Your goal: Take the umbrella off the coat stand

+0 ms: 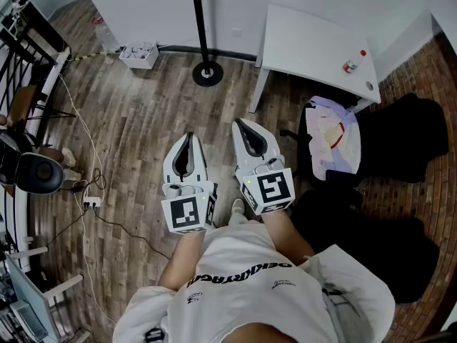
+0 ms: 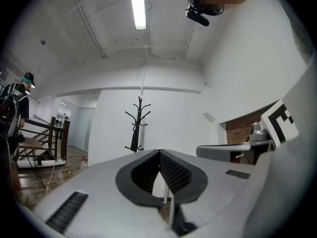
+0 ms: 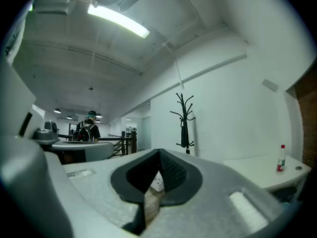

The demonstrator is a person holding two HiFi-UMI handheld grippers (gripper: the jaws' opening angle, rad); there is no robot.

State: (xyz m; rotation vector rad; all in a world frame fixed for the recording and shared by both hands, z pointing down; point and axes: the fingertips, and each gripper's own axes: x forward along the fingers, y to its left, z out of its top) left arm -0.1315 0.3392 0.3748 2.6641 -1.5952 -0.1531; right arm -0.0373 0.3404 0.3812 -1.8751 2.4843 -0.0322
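The black coat stand (image 1: 201, 31) rises from a round base on the wood floor by the white wall, some way ahead of me. A dark folded umbrella (image 3: 184, 135) hangs from its hooks; in the left gripper view the umbrella (image 2: 134, 136) shows as a slim dark shape along the pole. My left gripper (image 1: 188, 141) and right gripper (image 1: 241, 125) are held side by side at waist height, level, pointing at the stand and well short of it. Both have their jaws together with nothing between them, as the left gripper (image 2: 159, 153) and right gripper (image 3: 158, 154) show from their own cameras.
A white table (image 1: 303, 41) with a small bottle (image 1: 353, 61) stands right of the stand. A black chair draped with clothes (image 1: 332, 138) is at my right. A white box (image 1: 139, 53) sits by the wall. Cables and a power strip (image 1: 91, 204) lie at left. A person (image 3: 89, 128) stands far off.
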